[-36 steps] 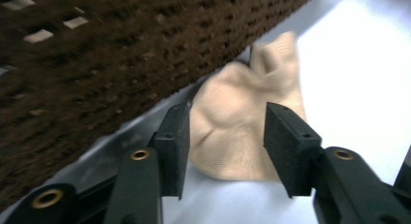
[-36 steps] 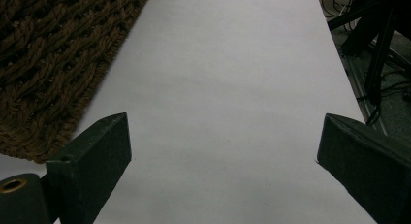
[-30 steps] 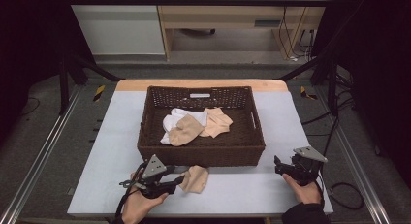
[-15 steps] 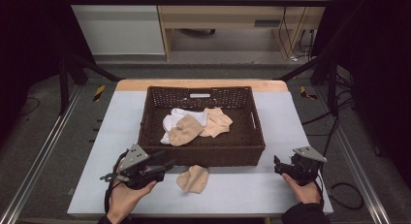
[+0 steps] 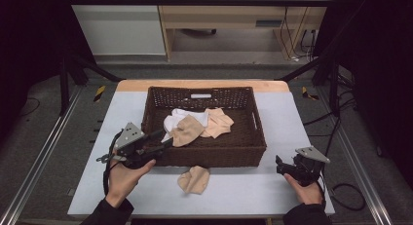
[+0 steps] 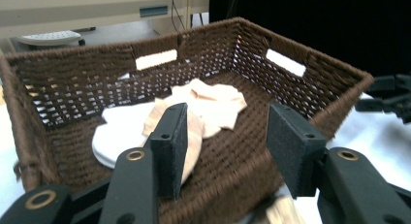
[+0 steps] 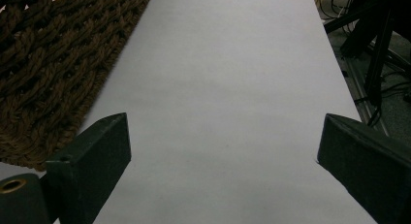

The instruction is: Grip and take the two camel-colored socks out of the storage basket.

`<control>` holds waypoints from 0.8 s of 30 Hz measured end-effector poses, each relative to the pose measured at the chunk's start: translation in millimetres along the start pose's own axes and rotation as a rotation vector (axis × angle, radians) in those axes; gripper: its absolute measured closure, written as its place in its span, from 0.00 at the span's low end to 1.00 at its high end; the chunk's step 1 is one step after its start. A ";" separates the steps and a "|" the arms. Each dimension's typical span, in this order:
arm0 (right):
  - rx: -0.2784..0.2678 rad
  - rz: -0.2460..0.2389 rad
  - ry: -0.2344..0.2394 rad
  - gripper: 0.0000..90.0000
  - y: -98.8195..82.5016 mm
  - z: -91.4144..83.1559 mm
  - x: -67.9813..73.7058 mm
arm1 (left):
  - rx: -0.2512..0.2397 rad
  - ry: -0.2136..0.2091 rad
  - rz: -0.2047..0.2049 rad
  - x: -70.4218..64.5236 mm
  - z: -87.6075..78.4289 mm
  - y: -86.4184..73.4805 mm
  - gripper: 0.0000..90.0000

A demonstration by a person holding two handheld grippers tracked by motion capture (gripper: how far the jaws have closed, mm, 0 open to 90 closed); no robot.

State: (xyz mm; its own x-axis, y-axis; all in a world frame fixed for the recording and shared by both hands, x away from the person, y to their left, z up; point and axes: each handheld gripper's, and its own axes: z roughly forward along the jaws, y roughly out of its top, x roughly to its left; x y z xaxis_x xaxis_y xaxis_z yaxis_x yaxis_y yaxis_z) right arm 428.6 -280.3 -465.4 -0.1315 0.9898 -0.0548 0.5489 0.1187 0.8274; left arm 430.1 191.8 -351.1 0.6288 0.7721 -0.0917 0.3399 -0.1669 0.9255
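Three cloths (image 5: 197, 125) lie in the wicker basket (image 5: 253, 147), one beige cloth (image 5: 194, 178) waits on the table in front (untouched), and the left gripper (image 5: 163, 137) and right gripper (image 5: 280, 165) are both agape and empty.

Left hand-held gripper (image 5: 163, 139) raised, jaws apart; right hand-held gripper (image 5: 278, 162) low, agape.

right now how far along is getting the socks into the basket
Done: three socks, white and two tan, lie in the basket. In hand: nothing; left gripper open by its near wall, right gripper open over bare table. Left: one tan sock on the table.
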 end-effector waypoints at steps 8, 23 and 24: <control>-0.002 0.000 0.000 0.06 0.3 0.3 -0.4 | -0.014 0.016 0.005 7.5 19.6 21.4 0.55; -0.002 0.007 0.002 0.06 0.9 0.1 -0.8 | 0.008 0.077 -0.012 22.5 58.0 51.4 0.56; -0.004 0.003 0.002 0.06 0.9 0.3 -0.8 | 0.008 0.083 -0.012 23.5 60.4 52.7 0.56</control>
State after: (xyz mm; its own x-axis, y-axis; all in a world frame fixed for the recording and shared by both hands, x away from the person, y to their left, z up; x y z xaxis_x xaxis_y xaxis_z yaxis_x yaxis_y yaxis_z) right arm 429.5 -281.0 -464.8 -0.1313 0.9900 -0.0512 0.5464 0.1154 0.8296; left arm 505.0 164.1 -326.6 0.5646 0.8223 -0.0713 0.3528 -0.1623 0.9215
